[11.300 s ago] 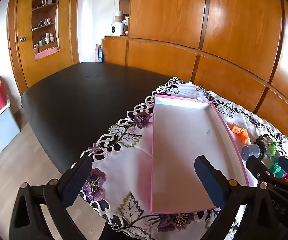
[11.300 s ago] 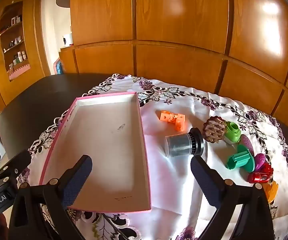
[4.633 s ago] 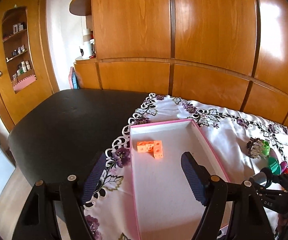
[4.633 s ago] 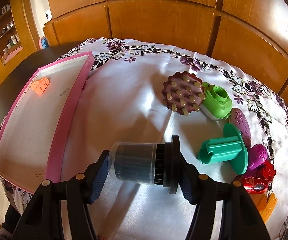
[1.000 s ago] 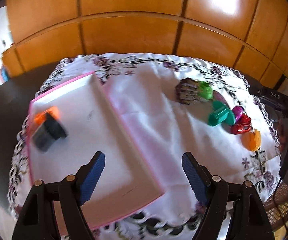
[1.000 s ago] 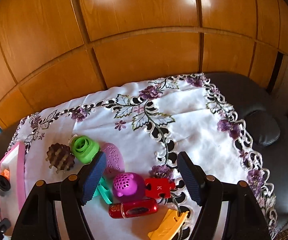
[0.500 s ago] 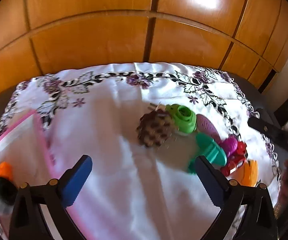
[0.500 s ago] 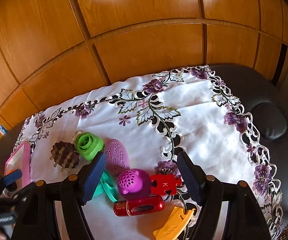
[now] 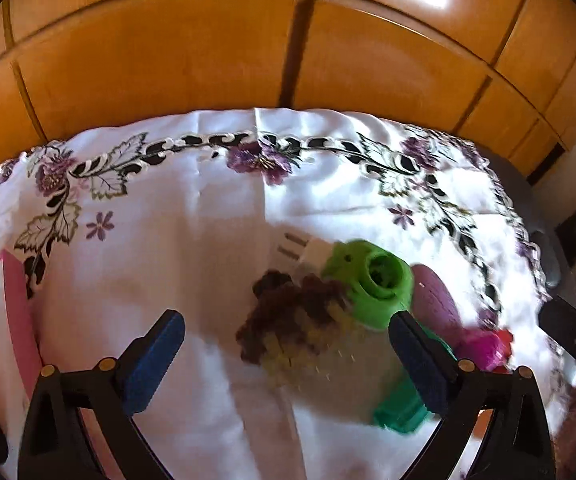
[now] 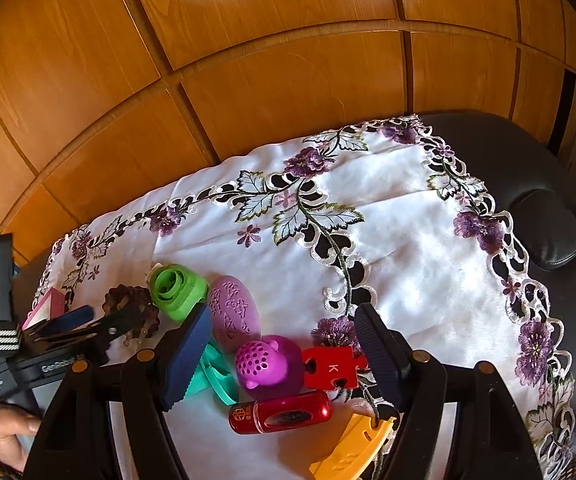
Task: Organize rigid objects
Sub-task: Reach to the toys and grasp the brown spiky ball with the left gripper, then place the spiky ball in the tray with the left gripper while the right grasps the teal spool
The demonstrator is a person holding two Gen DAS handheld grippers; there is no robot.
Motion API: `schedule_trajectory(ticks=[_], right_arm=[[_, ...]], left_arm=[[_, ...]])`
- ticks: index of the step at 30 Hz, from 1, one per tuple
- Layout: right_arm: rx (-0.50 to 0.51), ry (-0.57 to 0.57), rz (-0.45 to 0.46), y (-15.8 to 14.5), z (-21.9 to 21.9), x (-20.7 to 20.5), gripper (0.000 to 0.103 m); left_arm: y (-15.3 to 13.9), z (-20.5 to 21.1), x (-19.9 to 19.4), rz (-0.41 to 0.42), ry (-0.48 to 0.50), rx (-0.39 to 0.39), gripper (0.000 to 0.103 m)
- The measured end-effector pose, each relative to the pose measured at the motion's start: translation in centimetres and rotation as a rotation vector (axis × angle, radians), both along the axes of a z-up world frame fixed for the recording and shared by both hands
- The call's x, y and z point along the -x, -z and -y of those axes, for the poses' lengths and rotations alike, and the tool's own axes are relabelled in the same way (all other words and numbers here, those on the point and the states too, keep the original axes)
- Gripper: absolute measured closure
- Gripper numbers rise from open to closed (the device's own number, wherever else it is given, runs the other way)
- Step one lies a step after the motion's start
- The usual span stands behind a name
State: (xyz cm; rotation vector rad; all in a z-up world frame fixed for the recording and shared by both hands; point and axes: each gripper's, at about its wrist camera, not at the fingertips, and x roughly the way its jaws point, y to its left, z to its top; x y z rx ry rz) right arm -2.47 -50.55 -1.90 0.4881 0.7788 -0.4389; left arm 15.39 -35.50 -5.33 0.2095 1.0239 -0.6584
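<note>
Tablecloth (image 10: 388, 248): white satin under your grippers, purple embroidered flowers and cutwork border, laid over a dark padded table (image 10: 560, 184); glossy wooden wall panels (image 10: 288, 60) behind.

Left to right: pink-rimmed tray (image 9: 16, 304) sits at the far left edge in your left wrist view. Your left gripper (image 9: 288, 360) has just narrowed slightly but its jaws remain spread, with the brown studded brush (image 9: 300, 328), blurred, between them and not pinched. Next come a ribbed green plastic cup (image 10: 178, 286), a purple embossed oval (image 10: 234, 312) and a teal flanged piece (image 10: 212, 380). Your right gripper (image 10: 284, 354) stands spread over a perforated magenta dome (image 10: 268, 364) and red puzzle piece (image 10: 334, 368), touching neither. Glossy red cylinder (image 10: 282, 414) and orange clip (image 10: 356, 444) lie nearest.
</note>
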Motion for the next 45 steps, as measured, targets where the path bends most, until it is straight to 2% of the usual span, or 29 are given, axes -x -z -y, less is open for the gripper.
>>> schedule_trajectory(ticks=[1, 2, 11, 14, 18, 20, 24, 27, 32, 38, 39, 40, 45], right_arm=[[0.003, 0.001, -0.002, 0.0, 0.0, 0.0, 0.029], [0.006, 0.003, -0.004, 0.0, -0.1, 0.0, 0.029], [0.0, -0.01, -0.006, 0.1, 0.0, -0.2, 0.029], [0.007, -0.064, -0.002, -0.1, -0.9, -0.7, 0.029], [0.002, -0.206, 0.006, -0.2, -3.0, -1.9, 0.029], [0.02, -0.3, -0.02, 0.2, -4.8, -2.7, 0.029], [0.135, -0.432, -0.101, 1.2, -8.3, -4.1, 0.028], [0.154, -0.475, -0.148, 2.2, -9.2, -4.9, 0.024], [0.193, -0.468, -0.199, 3.3, -9.3, -5.9, 0.024], [0.197, -0.488, -0.243, 4.5, -9.5, -6.5, 0.024], [0.195, -0.496, -0.254, 4.8, -9.7, -6.4, 0.037], [0.206, -0.497, -0.261, 4.9, -9.8, -6.4, 0.042], [0.233, -0.495, -0.269, 5.0, -10.4, -6.2, 0.043]], left_arm=[[0.5, 0.3, -0.2, 0.003, 0.001, -0.011, 0.033], [0.9, 0.4, -0.3, -0.014, 0.005, -0.02, 0.04], [0.5, -3.7, 2.7, -0.006, 0.018, 0.021, 0.04], [0.0, -5.5, 4.3, -0.007, 0.007, 0.041, 0.04], [-1.2, -7.6, 6.5, 0.022, 0.007, 0.062, 0.04], [-2.0, -8.5, 7.6, 0.039, 0.014, 0.074, 0.04], [-3.1, -10.2, 9.3, 0.065, 0.027, 0.093, 0.04], [-3.8, -11.7, 10.5, 0.069, 0.027, 0.113, 0.04], [-4.4, -14.2, 11.7, 0.064, 0.005, 0.145, 0.04], [-5.7, -18.8, 12.0, 0.067, -0.073, 0.193, 0.04], [-5.8, -19.9, 11.9, 0.065, -0.096, 0.202, 0.04], [-5.8, -20.9, 11.6, 0.061, -0.119, 0.208, 0.04], [-5.0, -25.2, 8.9, 0.032, -0.263, 0.209, 0.04]])
